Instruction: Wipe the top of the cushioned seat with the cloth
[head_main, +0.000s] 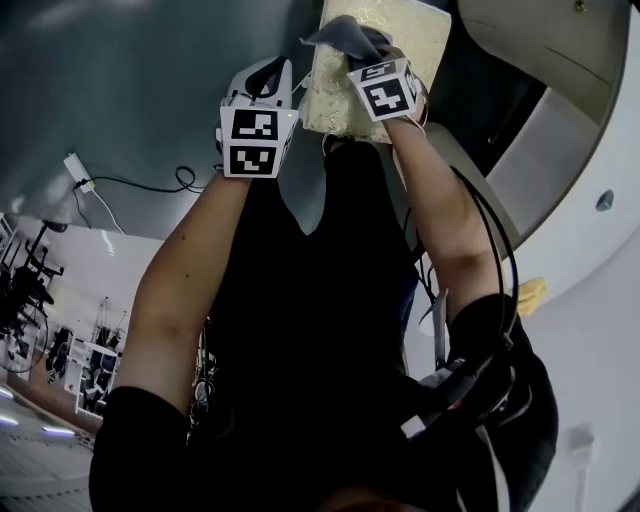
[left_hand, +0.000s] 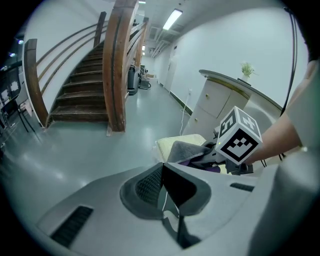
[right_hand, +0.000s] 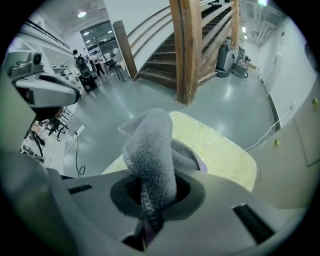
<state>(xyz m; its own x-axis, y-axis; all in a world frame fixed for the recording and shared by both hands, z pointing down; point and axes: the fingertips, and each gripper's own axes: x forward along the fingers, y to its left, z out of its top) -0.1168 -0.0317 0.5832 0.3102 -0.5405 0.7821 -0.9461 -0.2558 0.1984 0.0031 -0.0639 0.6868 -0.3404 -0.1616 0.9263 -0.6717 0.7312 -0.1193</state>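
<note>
The cushioned seat (head_main: 405, 35) is a pale yellow square pad standing on the grey floor; it also shows in the left gripper view (left_hand: 172, 145) and the right gripper view (right_hand: 222, 150). A grey cloth (right_hand: 150, 145) is bunched between the jaws of my right gripper (right_hand: 152, 192), which is shut on it and held over the seat's near edge. In the head view the cloth (head_main: 345, 33) sticks out past the right gripper (head_main: 362, 48). My left gripper (head_main: 272, 72) hangs just left of the seat, shut with nothing in it (left_hand: 162, 167).
A wooden staircase (left_hand: 95, 65) rises beyond the seat. A curved white counter (head_main: 560, 120) with cabinet doors (left_hand: 215, 102) stands to the right. A power strip and black cable (head_main: 82, 172) lie on the floor at left. People stand far off (right_hand: 95, 65).
</note>
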